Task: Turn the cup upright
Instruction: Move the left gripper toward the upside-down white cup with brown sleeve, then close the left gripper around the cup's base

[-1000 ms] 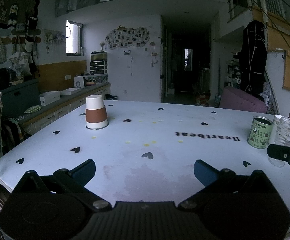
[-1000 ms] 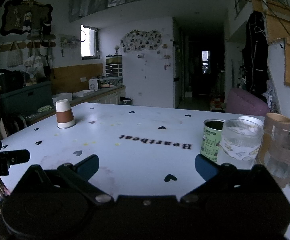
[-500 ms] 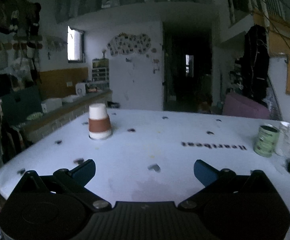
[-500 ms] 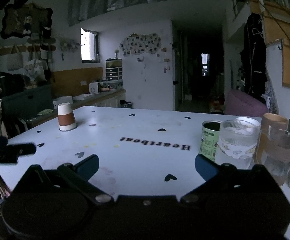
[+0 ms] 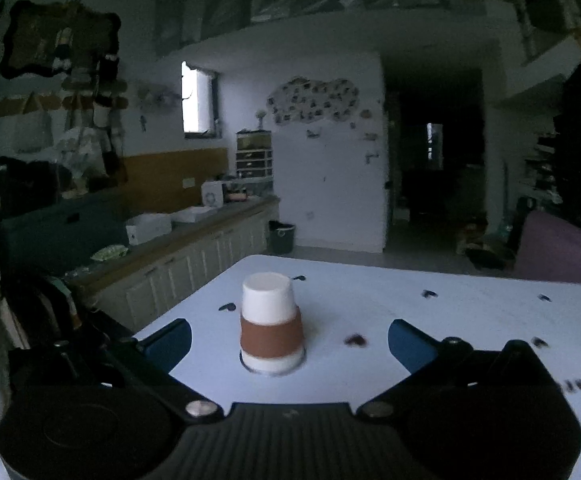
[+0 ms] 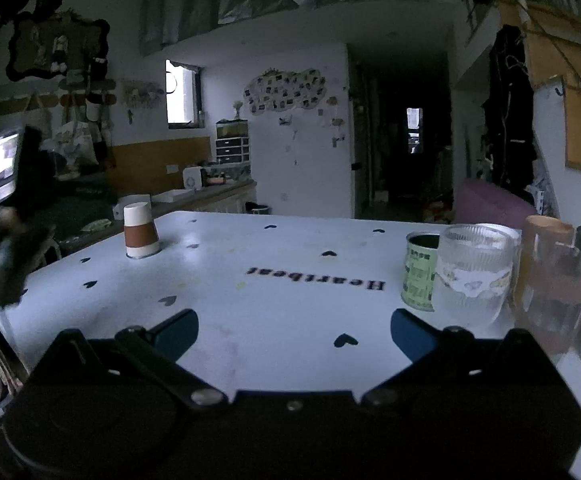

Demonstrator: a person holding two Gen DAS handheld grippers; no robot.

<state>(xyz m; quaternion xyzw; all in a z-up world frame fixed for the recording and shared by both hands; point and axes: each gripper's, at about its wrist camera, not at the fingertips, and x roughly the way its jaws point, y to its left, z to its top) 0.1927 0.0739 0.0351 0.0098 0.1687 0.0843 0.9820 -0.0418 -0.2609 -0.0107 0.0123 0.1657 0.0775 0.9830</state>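
A white paper cup with a brown sleeve [image 5: 271, 322] stands upside down on the white table [image 5: 430, 320]. My left gripper [image 5: 289, 340] is open, and the cup stands just beyond its two blue fingertips, centred between them and untouched. In the right wrist view the same cup [image 6: 140, 231] is far off at the table's left side. My right gripper [image 6: 294, 332] is open and empty above the table's near part, far from the cup.
A green tin can [image 6: 420, 277], a ribbed glass [image 6: 473, 276], a tall tumbler [image 6: 550, 280] and more containers stand at the table's right edge. The table's left edge [image 5: 178, 312] drops off beside the cup. A counter [image 5: 194, 232] runs along the left wall.
My left gripper has moved forward and left toward the cup, which now stands large between its fingertips. The right gripper has hardly moved.
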